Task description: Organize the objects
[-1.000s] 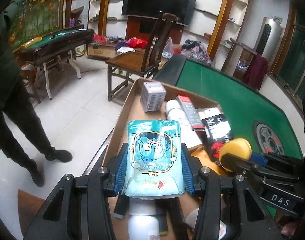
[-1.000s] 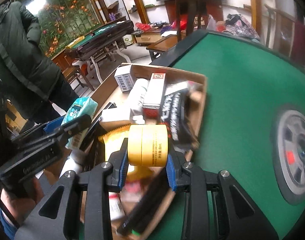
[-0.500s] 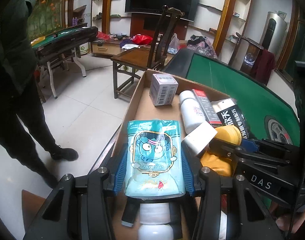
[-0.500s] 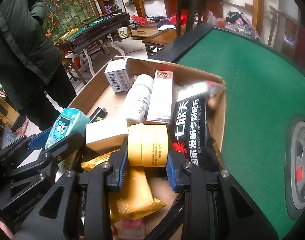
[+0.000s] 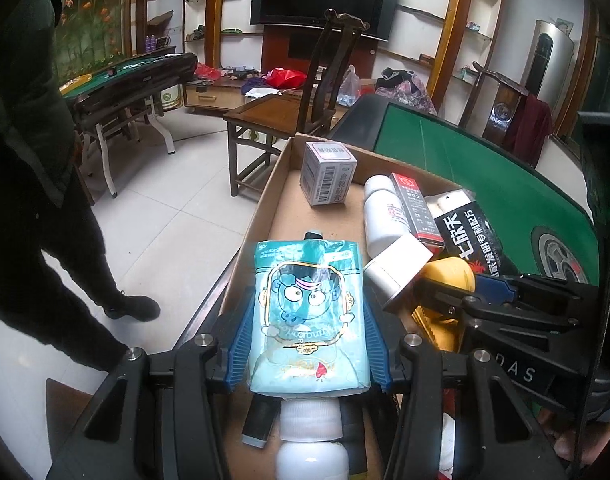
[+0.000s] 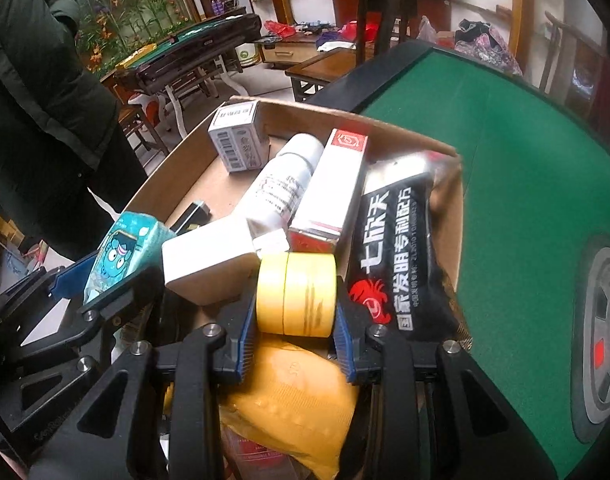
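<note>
Left wrist: left gripper [image 5: 307, 334] clamps teal pouch [image 5: 308, 312]; right gripper [image 6: 295, 322] loosening around yellow tape [image 6: 296, 294]

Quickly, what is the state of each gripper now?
Left gripper: closed on the light-blue cartoon pouch.
Right gripper: yellow tape roll between its pads, jaws opening.

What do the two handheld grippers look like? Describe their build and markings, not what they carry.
Both are black plastic frames with silver bolt heads at the joints and blue pads lining the insides of the two fingers. The left gripper shows this in its own camera, the right gripper in its. Seen from the left camera, the right one carries a black label with white letters reading DAS. No cables or sleeves show.
</note>
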`<state>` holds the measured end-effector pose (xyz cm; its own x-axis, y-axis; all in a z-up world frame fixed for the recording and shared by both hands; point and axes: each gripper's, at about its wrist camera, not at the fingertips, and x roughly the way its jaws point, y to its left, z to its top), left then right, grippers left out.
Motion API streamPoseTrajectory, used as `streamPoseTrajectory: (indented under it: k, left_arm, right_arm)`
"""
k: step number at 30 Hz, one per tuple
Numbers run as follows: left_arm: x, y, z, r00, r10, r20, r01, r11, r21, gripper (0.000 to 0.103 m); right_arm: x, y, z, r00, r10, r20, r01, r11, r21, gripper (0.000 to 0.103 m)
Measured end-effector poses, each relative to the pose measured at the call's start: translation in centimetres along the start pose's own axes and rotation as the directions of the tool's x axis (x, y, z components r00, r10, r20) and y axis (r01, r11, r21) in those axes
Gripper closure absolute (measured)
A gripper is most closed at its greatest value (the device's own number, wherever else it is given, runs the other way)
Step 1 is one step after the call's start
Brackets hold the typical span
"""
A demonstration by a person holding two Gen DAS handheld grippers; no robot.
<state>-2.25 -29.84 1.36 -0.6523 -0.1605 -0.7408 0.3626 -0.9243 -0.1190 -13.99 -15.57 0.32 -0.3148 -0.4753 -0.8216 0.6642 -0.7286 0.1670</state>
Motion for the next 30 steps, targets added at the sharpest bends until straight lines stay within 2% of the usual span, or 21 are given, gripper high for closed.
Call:
streamPoseTrajectory:
  k: [3, 5, 9, 11, 15, 17, 19, 21, 22, 23, 26, 28, 30]
  left_arm:
    - [-0.2, -0.2, -0.1, 1.0, 0.001, -0.004, -0.001, 1.0, 0.001, 0.056]
    - [-0.5, -0.1, -0.1, 1.0, 0.006, 0.003, -0.006, 1.0, -0.003, 0.051]
    - [-2.2, -0.2, -0.5, 0.998, 0.027, 0.061, -0.026, 1.0, -0.006, 0.042]
    - [-3.2, -0.9, -0.9, 0.994, 0.048, 0.1, -0.049, 0.999, 0.009, 0.036]
    - [-5.2, -2.4, -2.0, 0.978, 0.098, 0.184, -0.102, 0.995, 0.014, 0.035]
    - [-6.4, -3.3, -2.9, 0.967, 0.117, 0.228, -0.124, 0.992, 0.018, 0.035]
    - [-7.8, -4.1, -4.1, 0.954, 0.141, 0.265, -0.152, 0.988, 0.02, 0.035]
    - [-9.2, -5.1, -5.4, 0.929, 0.207, 0.306, -0.226, 0.974, 0.027, 0.026]
    - [-9.9, -5.6, -6.0, 0.922, 0.217, 0.32, -0.242, 0.969, 0.043, 0.017]
    - [-10.7, -6.1, -6.6, 0.918, 0.208, 0.337, -0.239, 0.969, 0.055, 0.012]
    - [-12.6, -7.0, -7.6, 0.914, 0.163, 0.373, -0.199, 0.978, 0.061, 0.002]
    - [-13.3, -7.5, -7.6, 0.917, 0.191, 0.351, -0.219, 0.975, 0.042, 0.002]
    - [-13.8, -8.1, -7.4, 0.911, 0.219, 0.35, -0.253, 0.966, 0.052, 0.002]
  right_arm:
    - [-0.6, 0.4, -0.2, 1.0, -0.012, 0.018, 0.012, 1.0, -0.011, 0.069]
    - [-1.1, 0.6, -0.2, 1.0, -0.01, 0.03, 0.01, 1.0, -0.016, 0.062]
    - [-2.8, 1.1, -0.7, 0.996, -0.048, 0.074, 0.051, 0.998, -0.034, 0.054]
    - [-3.8, 1.0, -0.9, 0.994, -0.055, 0.095, 0.058, 0.998, -0.03, 0.048]
    - [-6.0, 0.4, -2.2, 0.986, -0.088, 0.142, 0.093, 0.995, -0.022, 0.043]
    - [-7.1, 0.1, -3.1, 0.981, -0.098, 0.17, 0.102, 0.995, -0.018, 0.033]
    - [-8.7, 0.1, -4.5, 0.971, -0.11, 0.212, 0.118, 0.993, -0.026, 0.025]
    - [-10.3, -0.2, -6.2, 0.953, -0.148, 0.263, 0.164, 0.986, -0.04, 0.025]
    - [-11.4, -0.5, -7.5, 0.941, -0.159, 0.297, 0.181, 0.982, -0.047, 0.024]
    - [-12.4, -0.7, -9.0, 0.93, -0.169, 0.327, 0.196, 0.979, -0.051, 0.022]
    - [-13.9, -0.9, -11.7, 0.918, -0.17, 0.358, 0.205, 0.977, -0.061, 0.021]
    - [-14.4, -0.9, -12.1, 0.91, -0.189, 0.368, 0.228, 0.971, -0.065, 0.021]
    - [-14.9, -0.9, -12.2, 0.895, -0.229, 0.383, 0.272, 0.961, -0.059, 0.021]
